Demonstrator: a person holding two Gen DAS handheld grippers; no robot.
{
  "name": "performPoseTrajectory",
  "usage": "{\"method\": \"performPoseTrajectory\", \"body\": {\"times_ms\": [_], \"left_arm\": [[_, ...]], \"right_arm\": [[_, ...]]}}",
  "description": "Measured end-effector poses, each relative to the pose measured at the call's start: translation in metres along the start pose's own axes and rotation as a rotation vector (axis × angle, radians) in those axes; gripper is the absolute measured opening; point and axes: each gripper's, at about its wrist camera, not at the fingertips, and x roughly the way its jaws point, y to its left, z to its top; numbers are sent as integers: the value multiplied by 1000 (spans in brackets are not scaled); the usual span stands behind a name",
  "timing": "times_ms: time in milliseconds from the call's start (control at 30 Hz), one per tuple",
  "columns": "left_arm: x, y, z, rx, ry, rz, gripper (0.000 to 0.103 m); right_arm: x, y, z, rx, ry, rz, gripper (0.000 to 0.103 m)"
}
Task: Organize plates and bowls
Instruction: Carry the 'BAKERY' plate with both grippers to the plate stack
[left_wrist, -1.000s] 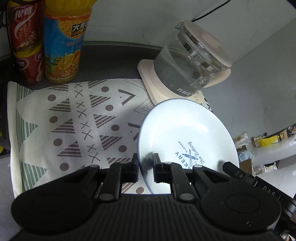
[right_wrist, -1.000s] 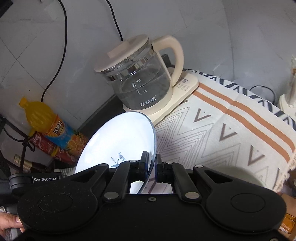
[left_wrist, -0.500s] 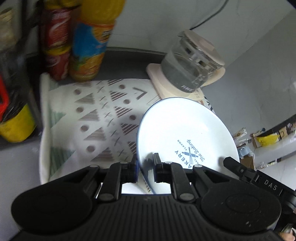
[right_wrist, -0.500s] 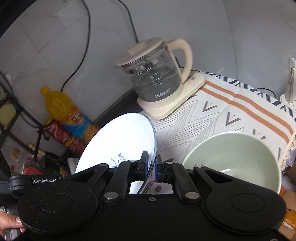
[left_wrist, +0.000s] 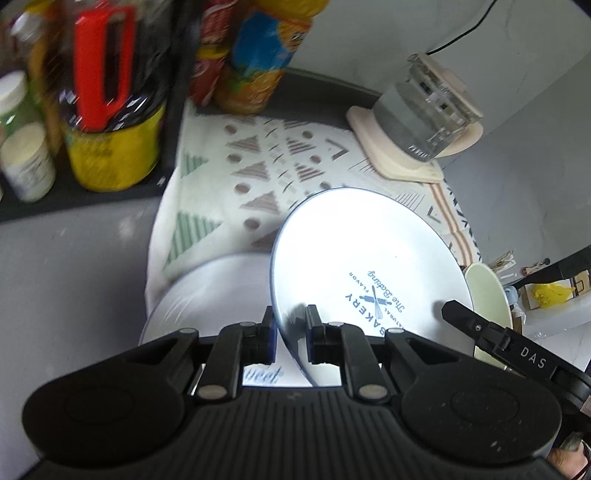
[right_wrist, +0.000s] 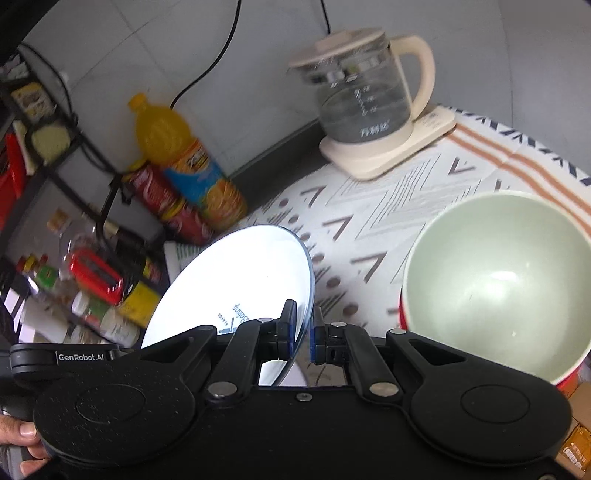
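A white plate with a blue bakery print (left_wrist: 369, 266) is held tilted above the patterned cloth, gripped on opposite rims by both grippers. My left gripper (left_wrist: 290, 332) is shut on its near edge. My right gripper (right_wrist: 303, 332) is shut on the other edge, and the plate also shows in the right wrist view (right_wrist: 236, 280). A second white plate (left_wrist: 207, 295) lies flat on the cloth below the held one. A pale green bowl with a red outside (right_wrist: 498, 284) stands on the cloth to the right; its rim shows in the left wrist view (left_wrist: 487, 291).
A glass kettle on a cream base (right_wrist: 365, 96) stands at the back of the cloth. An orange juice bottle (right_wrist: 184, 162) and red cans (right_wrist: 166, 199) stand by the wall. A black shelf with jars and a red tool (left_wrist: 99, 62) is on the left.
Both grippers have pulled back and risen with the plate. The second plate, the green bowl and the left shelf have come into view. The kettle looks farther away.
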Motion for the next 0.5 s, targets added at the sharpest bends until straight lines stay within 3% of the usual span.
{"method": "performPoseTrajectory", "body": {"times_ms": [500], "left_arm": [[13, 32, -36, -80, 88, 21, 13]], "right_arm": [[14, 6, -38, -31, 82, -16, 7]]}}
